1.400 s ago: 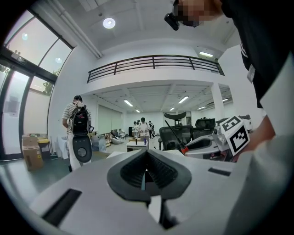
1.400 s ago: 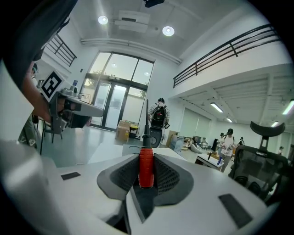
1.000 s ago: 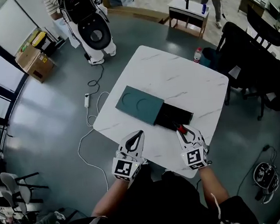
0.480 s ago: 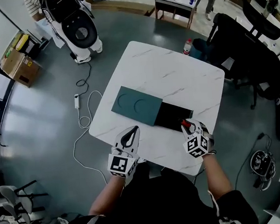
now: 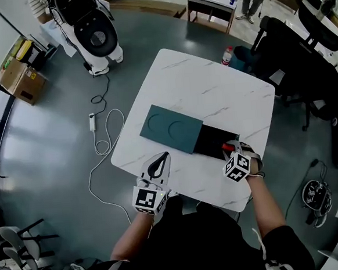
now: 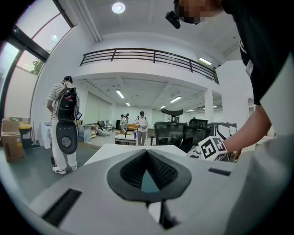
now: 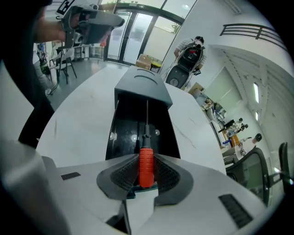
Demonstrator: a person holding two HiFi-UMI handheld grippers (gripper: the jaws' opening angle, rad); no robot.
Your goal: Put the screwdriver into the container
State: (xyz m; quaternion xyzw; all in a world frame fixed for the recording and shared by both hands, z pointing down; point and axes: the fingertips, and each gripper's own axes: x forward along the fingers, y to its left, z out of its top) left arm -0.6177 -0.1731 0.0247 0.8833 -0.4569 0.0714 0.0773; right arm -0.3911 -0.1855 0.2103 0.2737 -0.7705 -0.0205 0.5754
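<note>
My right gripper (image 7: 146, 170) is shut on the red handle of the screwdriver (image 7: 146, 163). Its thin dark shaft points forward over the black inside of the open container (image 7: 126, 124). In the head view the right gripper (image 5: 233, 152) hangs over the container's near right end (image 5: 211, 138), with the red handle (image 5: 228, 147) showing at its tip. The teal lid (image 5: 172, 128) is slid off to the left and covers part of the box. My left gripper (image 5: 158, 164) rests near the table's front edge, shut with nothing between its jaws (image 6: 147, 166).
The white marble table (image 5: 206, 93) carries only the box. A bottle (image 5: 227, 55) stands on the floor by the far corner. Dark office chairs (image 5: 300, 63) crowd the right side. A white cable (image 5: 102, 137) lies on the floor at left.
The right gripper has carried the screwdriver forward and to the right, over the open black end of the container. The left gripper has stayed near the front edge.
</note>
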